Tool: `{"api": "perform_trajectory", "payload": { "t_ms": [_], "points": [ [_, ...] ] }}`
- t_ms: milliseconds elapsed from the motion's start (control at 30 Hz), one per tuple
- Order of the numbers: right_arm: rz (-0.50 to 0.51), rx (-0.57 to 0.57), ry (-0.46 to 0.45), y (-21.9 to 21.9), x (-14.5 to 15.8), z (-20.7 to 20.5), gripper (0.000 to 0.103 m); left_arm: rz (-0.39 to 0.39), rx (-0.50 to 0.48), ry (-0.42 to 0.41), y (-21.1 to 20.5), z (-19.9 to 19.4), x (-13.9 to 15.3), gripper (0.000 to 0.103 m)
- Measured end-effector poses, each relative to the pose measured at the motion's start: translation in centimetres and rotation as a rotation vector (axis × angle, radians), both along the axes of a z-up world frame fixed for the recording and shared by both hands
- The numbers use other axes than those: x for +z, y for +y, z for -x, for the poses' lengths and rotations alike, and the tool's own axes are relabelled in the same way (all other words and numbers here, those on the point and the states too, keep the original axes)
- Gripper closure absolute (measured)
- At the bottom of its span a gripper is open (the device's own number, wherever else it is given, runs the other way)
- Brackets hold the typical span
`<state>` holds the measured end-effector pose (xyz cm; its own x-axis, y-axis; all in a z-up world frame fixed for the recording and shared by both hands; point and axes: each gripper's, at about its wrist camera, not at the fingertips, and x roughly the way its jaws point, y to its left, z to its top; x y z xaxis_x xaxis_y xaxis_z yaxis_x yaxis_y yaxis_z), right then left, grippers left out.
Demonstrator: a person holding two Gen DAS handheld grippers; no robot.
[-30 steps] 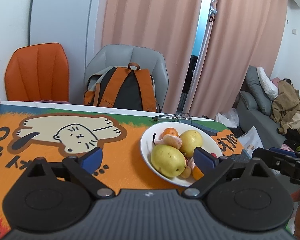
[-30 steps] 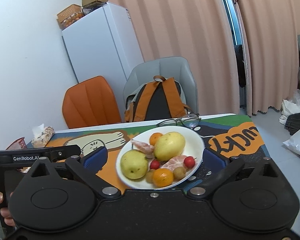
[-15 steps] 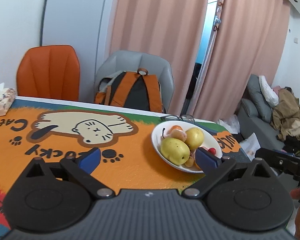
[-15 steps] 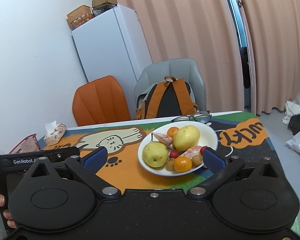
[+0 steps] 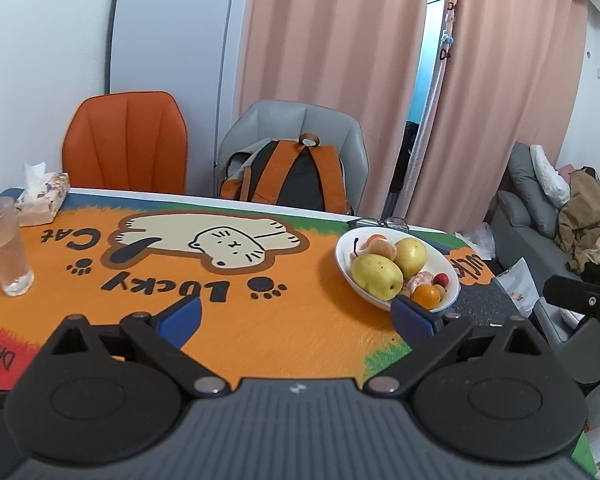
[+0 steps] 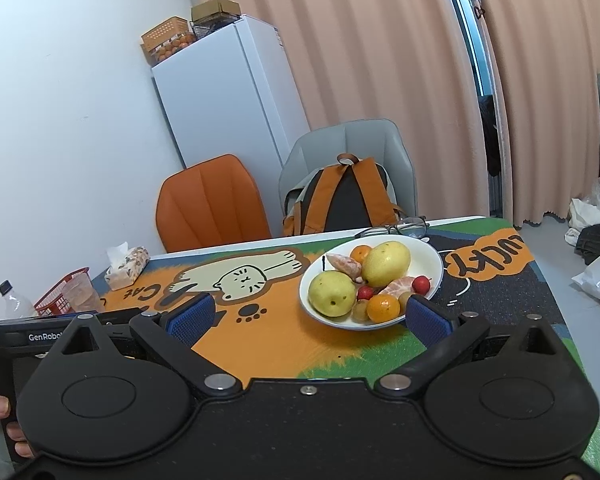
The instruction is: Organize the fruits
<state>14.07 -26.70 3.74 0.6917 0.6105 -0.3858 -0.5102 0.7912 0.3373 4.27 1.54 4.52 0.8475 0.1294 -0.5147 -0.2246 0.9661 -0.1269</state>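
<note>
- Both claws are spread wide and empty: the left claw [image 5: 296, 316] and the right claw [image 6: 308, 316] hang above the near edge of the desk [image 5: 300, 328], short of the fruit.
- The fruits sit piled in the white bowl [image 6: 434, 258] at the desk's far right, beside the glasses [image 6: 408, 226].
- The step looks complete or paused; any further pick should come from above and take one fruit at a time.
- The front pear [image 6: 332, 294] lies tilted, its stem toward the far left; the second pear [image 6: 386, 264] has its long axis running near-left to far-right.
</note>
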Motion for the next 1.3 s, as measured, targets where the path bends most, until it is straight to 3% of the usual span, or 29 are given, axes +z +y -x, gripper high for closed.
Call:
{"api": "perform_trajectory", "payload": {
  "t_ms": [433, 1300],
  "points": [
    [0.046, 0.037, 0.01, 0.9, 1.0, 3.0, 0.0, -0.021, -0.006, -0.004, 0.0, 3.6, 0.3, 0.001],
    [0.084, 0.06, 0.002, 1.2, 1.2, 4.2, 0.0, -0.038, -0.021, -0.002, 0.1, 4.9, 0.6, 0.0]
  ]
}}
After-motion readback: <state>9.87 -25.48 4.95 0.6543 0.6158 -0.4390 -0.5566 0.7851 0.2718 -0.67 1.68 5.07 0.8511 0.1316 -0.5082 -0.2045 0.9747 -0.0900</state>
